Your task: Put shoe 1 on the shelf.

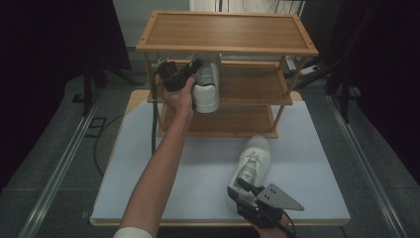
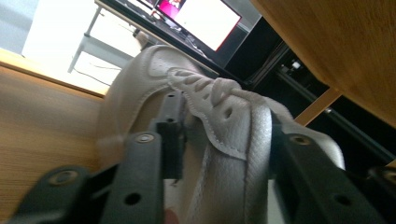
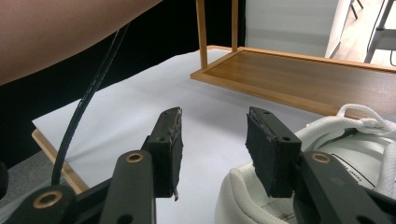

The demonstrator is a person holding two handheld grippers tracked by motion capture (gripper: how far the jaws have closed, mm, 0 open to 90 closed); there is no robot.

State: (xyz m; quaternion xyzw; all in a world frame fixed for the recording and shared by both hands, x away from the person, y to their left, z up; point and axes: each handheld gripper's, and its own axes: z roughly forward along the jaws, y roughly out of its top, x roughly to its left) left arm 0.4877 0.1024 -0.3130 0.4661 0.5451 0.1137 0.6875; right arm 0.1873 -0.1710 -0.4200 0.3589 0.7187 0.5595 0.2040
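Note:
A white sneaker stands on the middle shelf of a bamboo shoe rack, heel toward me. My left gripper reaches in at its left side. In the left gripper view its jaws straddle the collar of that sneaker, one jaw inside and one outside, with a gap at the inner pad, so it is open. A second white sneaker lies on the white table mat. My right gripper is at its heel, open: one jaw hangs over the sneaker's heel rim, the other over the mat.
The rack has three shelves; the top shelf overhangs the left gripper closely. The bottom shelf lies just beyond the second sneaker. The left forearm and its cable cross the mat. Dark floor and rails flank the table.

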